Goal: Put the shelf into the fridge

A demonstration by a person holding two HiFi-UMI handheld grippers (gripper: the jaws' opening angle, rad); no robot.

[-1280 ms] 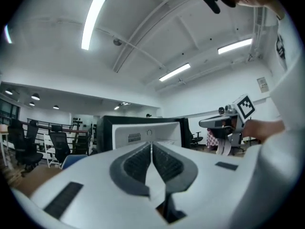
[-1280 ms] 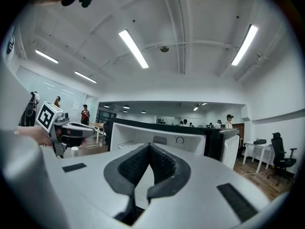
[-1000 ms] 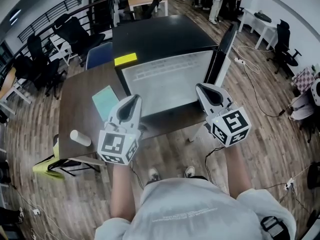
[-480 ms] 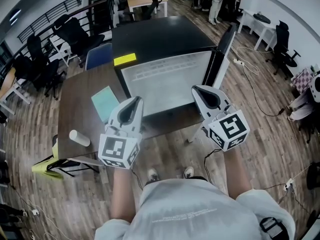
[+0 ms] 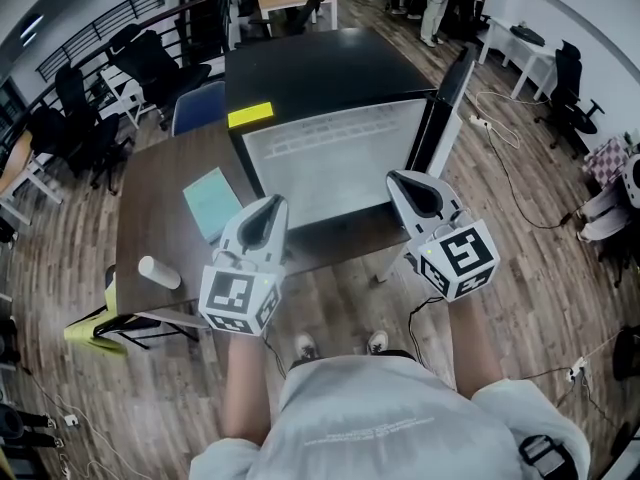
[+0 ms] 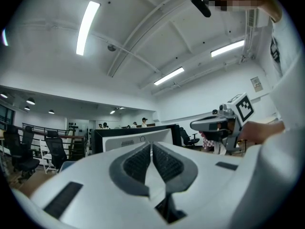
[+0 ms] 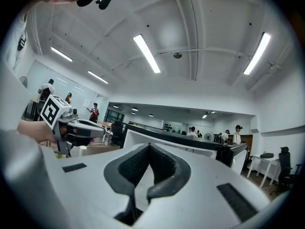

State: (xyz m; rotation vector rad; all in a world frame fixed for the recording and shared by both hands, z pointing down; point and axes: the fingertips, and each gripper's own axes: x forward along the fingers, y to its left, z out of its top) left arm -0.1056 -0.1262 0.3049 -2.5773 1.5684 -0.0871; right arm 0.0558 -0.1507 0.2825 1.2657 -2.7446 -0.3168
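Note:
The black fridge (image 5: pixel 310 73) stands on the floor ahead of me. Its door (image 5: pixel 447 96) is swung open to the right, and the pale white inside (image 5: pixel 335 163) faces me. A flat pale-green panel (image 5: pixel 212 202), perhaps the shelf, lies on the brown table (image 5: pixel 160 183) to the left of the fridge. My left gripper (image 5: pixel 262 214) is shut and empty, held just in front of the fridge near the table's corner. My right gripper (image 5: pixel 414 190) is also shut and empty, near the door's lower edge. Both tilt upward: the left gripper (image 6: pixel 151 149) and the right gripper (image 7: pixel 148 151) face the ceiling over the fridge's top edge (image 6: pixel 133 136).
A white cylinder (image 5: pixel 160 273) lies near the table's front edge. A yellow label (image 5: pixel 250 118) is stuck on the fridge's top. Office chairs (image 5: pixel 150 63) stand behind the table, cables (image 5: pixel 510 168) run over the wooden floor at the right, and people stand far back.
Both grippers have shifted only very slightly and stay shut. Nothing else has moved.

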